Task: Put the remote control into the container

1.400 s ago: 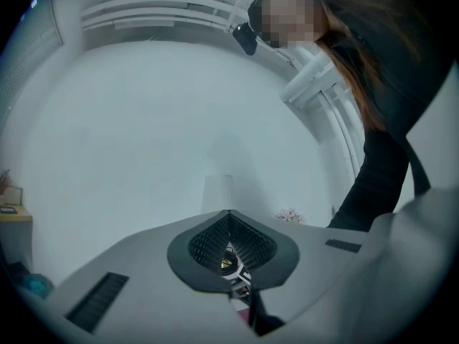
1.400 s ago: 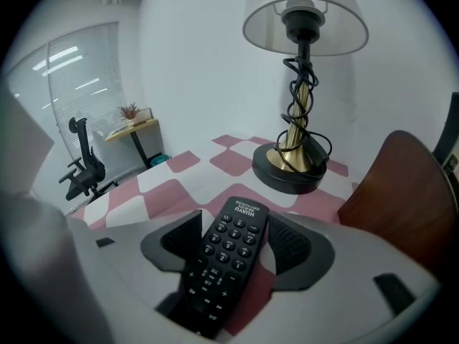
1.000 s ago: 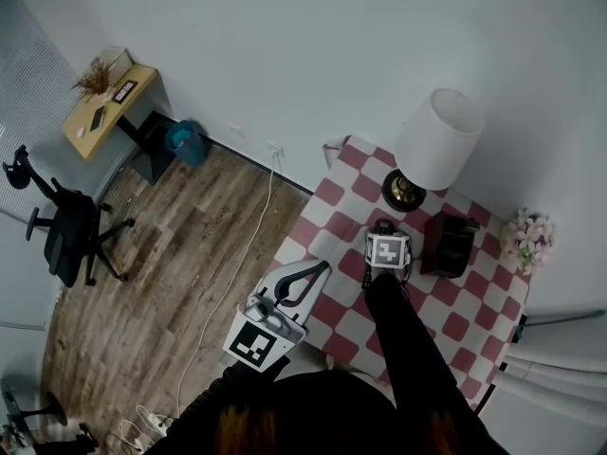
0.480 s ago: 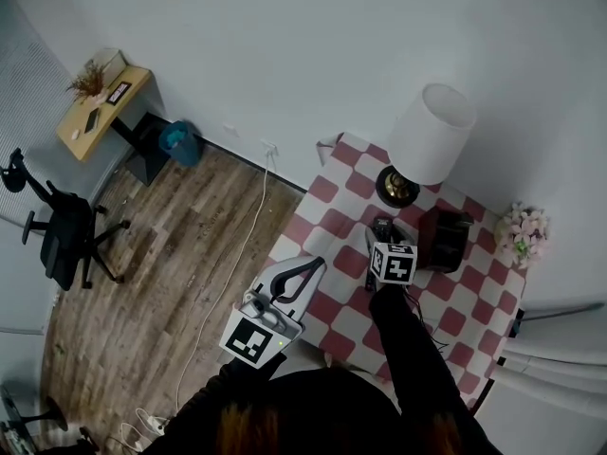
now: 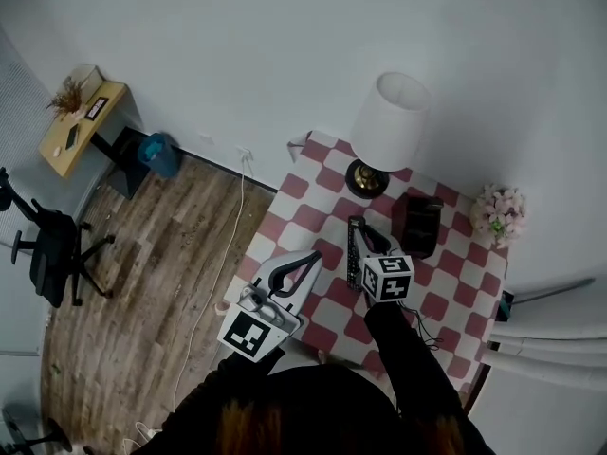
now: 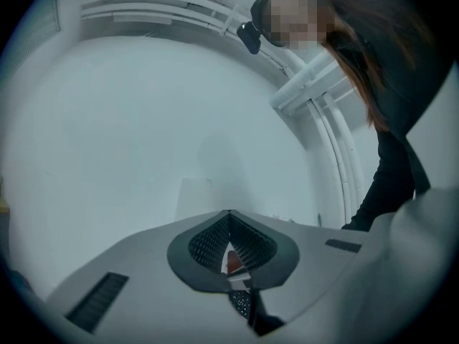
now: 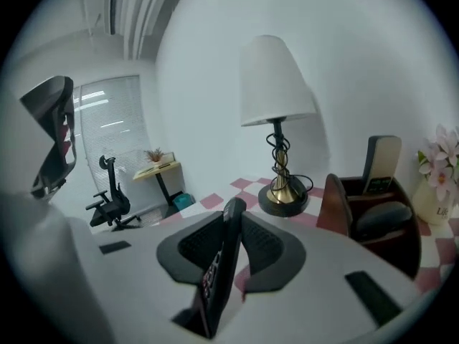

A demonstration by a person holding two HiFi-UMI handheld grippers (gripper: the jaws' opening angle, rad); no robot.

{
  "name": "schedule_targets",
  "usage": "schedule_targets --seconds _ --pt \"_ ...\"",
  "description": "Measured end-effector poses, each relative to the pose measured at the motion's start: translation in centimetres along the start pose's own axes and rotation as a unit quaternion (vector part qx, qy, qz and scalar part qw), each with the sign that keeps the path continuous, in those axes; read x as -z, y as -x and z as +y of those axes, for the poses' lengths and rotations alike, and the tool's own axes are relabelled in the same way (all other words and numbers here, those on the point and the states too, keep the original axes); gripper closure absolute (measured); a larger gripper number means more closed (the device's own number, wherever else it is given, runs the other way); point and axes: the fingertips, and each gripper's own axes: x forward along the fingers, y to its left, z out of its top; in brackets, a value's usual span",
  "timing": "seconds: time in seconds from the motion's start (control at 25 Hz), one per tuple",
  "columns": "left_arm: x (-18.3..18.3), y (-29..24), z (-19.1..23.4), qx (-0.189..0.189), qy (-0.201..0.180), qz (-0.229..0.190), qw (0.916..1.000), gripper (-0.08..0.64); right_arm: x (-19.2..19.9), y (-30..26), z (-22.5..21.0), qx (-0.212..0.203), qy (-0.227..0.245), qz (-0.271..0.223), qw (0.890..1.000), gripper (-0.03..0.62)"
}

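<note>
A slim black remote control (image 7: 219, 264) stands on edge between the pads of my right gripper (image 7: 233, 224), whose jaws have just been closing onto it. In the head view the remote (image 5: 354, 252) hangs over the checked table (image 5: 446, 292), held by the right gripper (image 5: 363, 246), just left of the dark brown container (image 5: 415, 224). That container (image 7: 373, 221) sits ahead and to the right, with another handset (image 7: 378, 165) upright inside it. My left gripper (image 5: 305, 262) hovers at the table's left edge; its jaws (image 6: 229, 224) are shut with nothing between them.
A white-shaded lamp (image 5: 387, 121) on a brass base (image 7: 282, 196) stands behind the container. Pink flowers (image 5: 500, 214) sit at the table's right. Farther left are a wooden floor with a white cable (image 5: 213, 282), a black office chair (image 5: 47, 254) and a small desk (image 5: 81, 121).
The right gripper has closed on the remote and lifted it off the table, nearer to me. The left gripper has drifted a little toward the table.
</note>
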Motion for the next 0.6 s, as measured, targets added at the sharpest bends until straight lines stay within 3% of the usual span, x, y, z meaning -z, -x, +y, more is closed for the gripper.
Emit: schedule_targets --seconds 0.16,0.36,0.6 --pt "-0.4 -0.7 -1.4 0.011 -0.007 -0.003 0.9999 0.558 0.9 1.0 -1.0 -0.003 -0.026 -0.001 1.000 0.509" --pt "0.4 -0.9 -1.8 0.014 -0.003 0.013 0.9998 0.558 -0.2 3.9 -0.8 -0.024 -0.040 -0.048 0.998 0.512" --pt "2.9 -2.5 -3.1 0.045 0.016 0.035 0.9982 0.558 -0.6 7.6 -1.5 -0.042 -0.049 -0.096 0.993 0.515"
